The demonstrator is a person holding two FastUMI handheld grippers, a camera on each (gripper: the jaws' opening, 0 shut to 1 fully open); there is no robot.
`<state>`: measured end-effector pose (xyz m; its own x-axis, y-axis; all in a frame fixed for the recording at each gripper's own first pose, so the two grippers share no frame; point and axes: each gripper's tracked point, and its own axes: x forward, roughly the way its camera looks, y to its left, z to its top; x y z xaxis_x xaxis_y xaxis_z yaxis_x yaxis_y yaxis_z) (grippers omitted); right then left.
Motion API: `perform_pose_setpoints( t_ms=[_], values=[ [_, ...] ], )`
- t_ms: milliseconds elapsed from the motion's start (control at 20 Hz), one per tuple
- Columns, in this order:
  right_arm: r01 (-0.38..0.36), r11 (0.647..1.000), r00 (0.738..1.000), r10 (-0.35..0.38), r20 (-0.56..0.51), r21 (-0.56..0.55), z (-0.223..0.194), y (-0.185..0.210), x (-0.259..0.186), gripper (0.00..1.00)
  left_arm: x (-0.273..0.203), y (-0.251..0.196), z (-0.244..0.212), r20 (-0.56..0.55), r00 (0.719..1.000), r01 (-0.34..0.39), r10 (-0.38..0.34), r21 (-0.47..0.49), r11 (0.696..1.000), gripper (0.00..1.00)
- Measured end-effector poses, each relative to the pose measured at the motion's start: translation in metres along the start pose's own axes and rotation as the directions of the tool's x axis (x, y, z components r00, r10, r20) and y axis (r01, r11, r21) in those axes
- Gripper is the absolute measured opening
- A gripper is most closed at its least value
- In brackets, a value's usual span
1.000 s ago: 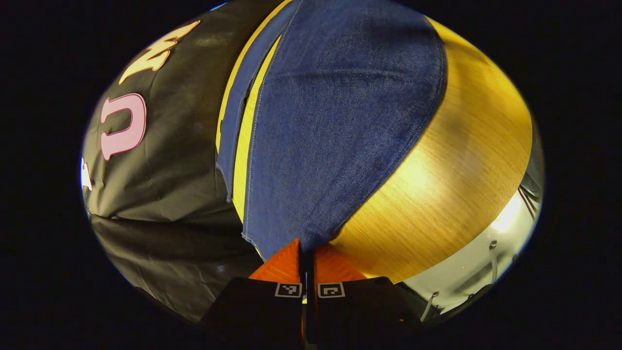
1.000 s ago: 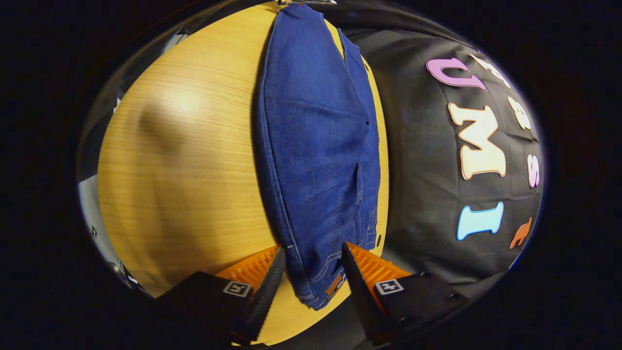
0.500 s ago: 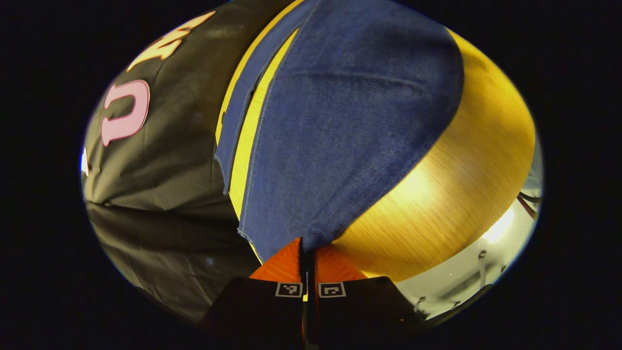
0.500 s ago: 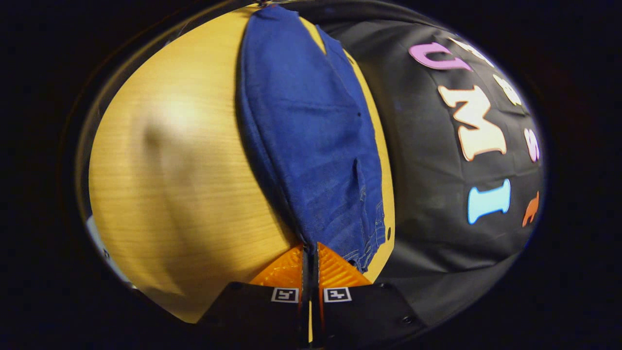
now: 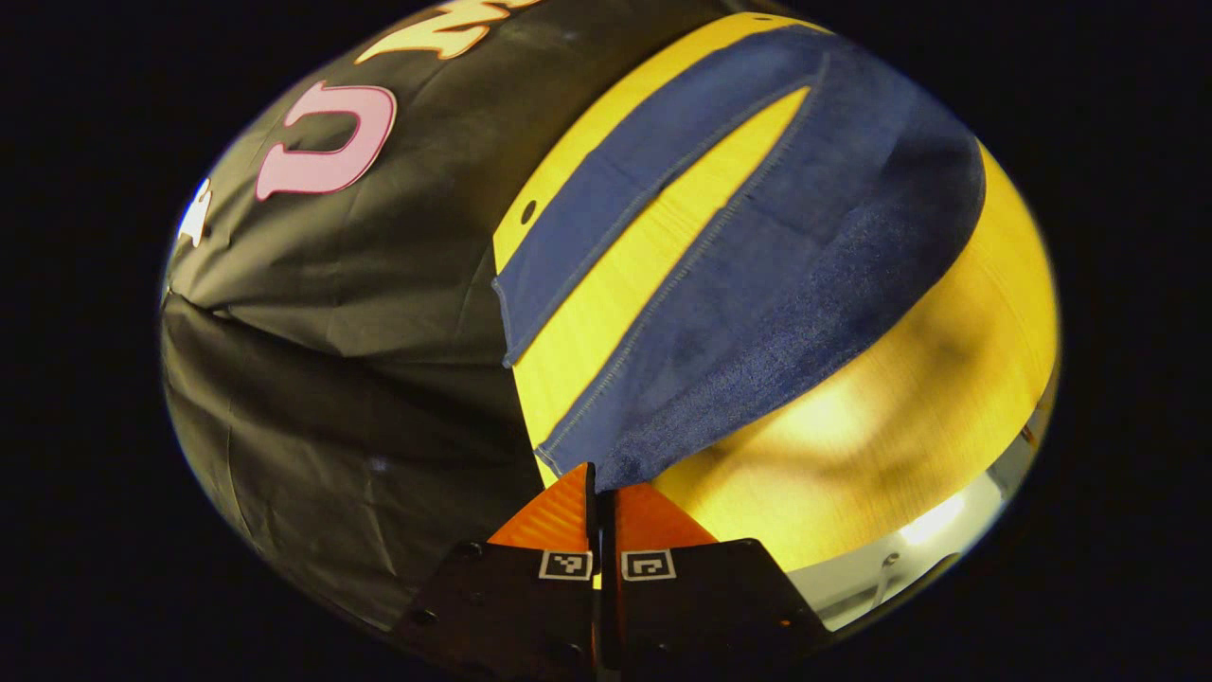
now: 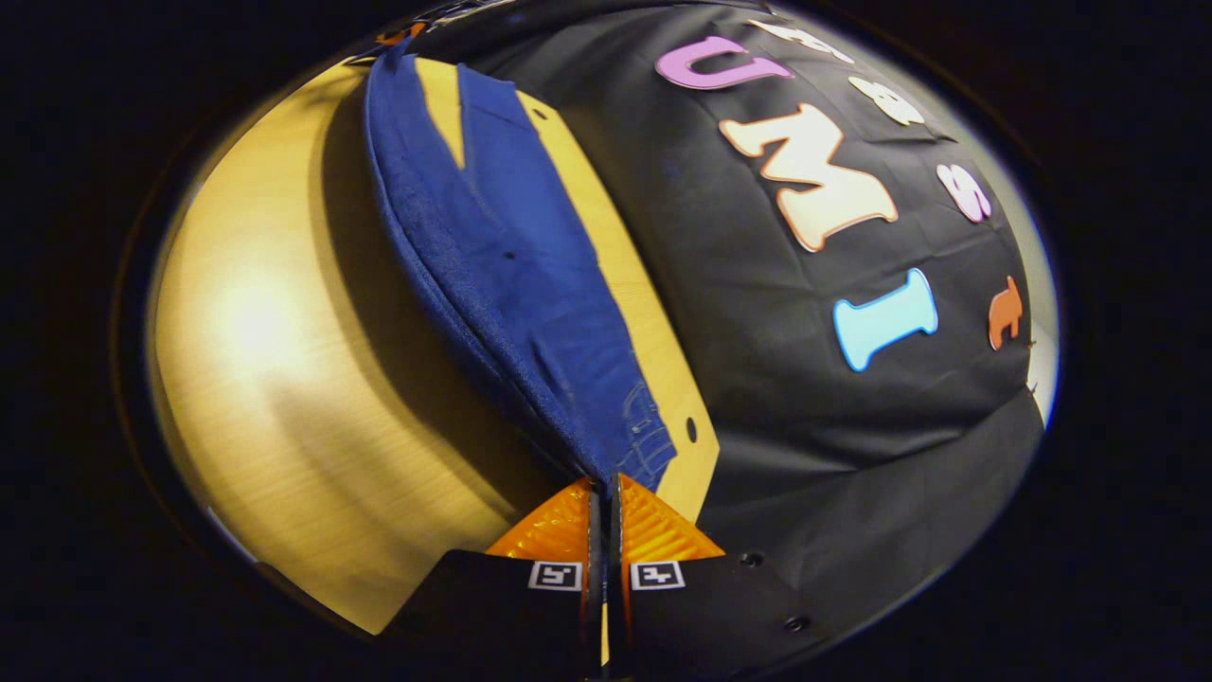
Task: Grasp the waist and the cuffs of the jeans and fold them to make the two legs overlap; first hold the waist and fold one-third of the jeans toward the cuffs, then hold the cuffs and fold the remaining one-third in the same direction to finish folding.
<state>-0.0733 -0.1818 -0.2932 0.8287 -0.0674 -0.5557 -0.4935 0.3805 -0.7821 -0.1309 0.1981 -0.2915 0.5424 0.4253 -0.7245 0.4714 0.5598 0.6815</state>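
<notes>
Blue jeans (image 5: pixel 757 284) lie stretched along a wooden table (image 5: pixel 852 445), with the near leg lifted off the surface. In the left gripper view my left gripper (image 5: pixel 598 474) is shut on the cuff of the raised leg; the other leg (image 5: pixel 625 199) lies flat farther back, a strip of table showing between them. In the right gripper view my right gripper (image 6: pixel 602 485) is shut on the waist end of the jeans (image 6: pixel 511 275), which rises off the table and casts a shadow.
The table (image 6: pixel 284 379) runs along the black cloth wall (image 6: pixel 852 398), close behind the jeans. A small round hole (image 6: pixel 690 430) sits in the tabletop near the wall. A pale floor with metal legs (image 5: pixel 890 568) shows past the table's front edge.
The right gripper went from open around the waist to shut on it. Both grippers then lifted their ends, raising the near leg so the two legs parted.
</notes>
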Motion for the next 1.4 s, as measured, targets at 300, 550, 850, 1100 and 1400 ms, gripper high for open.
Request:
perform_pose_setpoints(
  t_ms=[300, 550, 850, 1100, 1400],
  values=[
    [0.082, 0.982, 0.996, -0.074, -0.050, 0.170, 0.034, -0.046, 0.033, 0.05, 0.012, 0.034, 0.045, 0.004, 0.992, 0.123, -0.126, -0.250, 0.961, 0.00],
    [0.176, 0.911, 0.982, -0.138, -0.128, 0.373, 0.056, -0.064, 0.065, 0.05, -0.011, 0.056, 0.075, 0.070, 0.989, 0.148, -0.133, -0.323, 0.935, 0.00],
    [0.234, 0.813, 0.969, -0.148, -0.199, 0.533, 0.068, -0.074, 0.109, 0.04, -0.017, 0.052, 0.087, 0.127, 0.963, 0.269, -0.238, -0.466, 0.843, 0.00],
    [0.241, 0.775, 0.965, -0.127, -0.230, 0.584, 0.077, -0.075, 0.162, 0.04, -0.036, 0.064, 0.114, 0.169, 0.942, 0.337, -0.291, -0.497, 0.800, 0.00],
    [0.229, 0.668, 0.959, -0.028, -0.284, 0.708, 0.071, -0.057, 0.227, 0.04, -0.049, 0.070, 0.166, 0.197, 0.921, 0.386, -0.335, -0.567, 0.727, 0.00]
  ],
)
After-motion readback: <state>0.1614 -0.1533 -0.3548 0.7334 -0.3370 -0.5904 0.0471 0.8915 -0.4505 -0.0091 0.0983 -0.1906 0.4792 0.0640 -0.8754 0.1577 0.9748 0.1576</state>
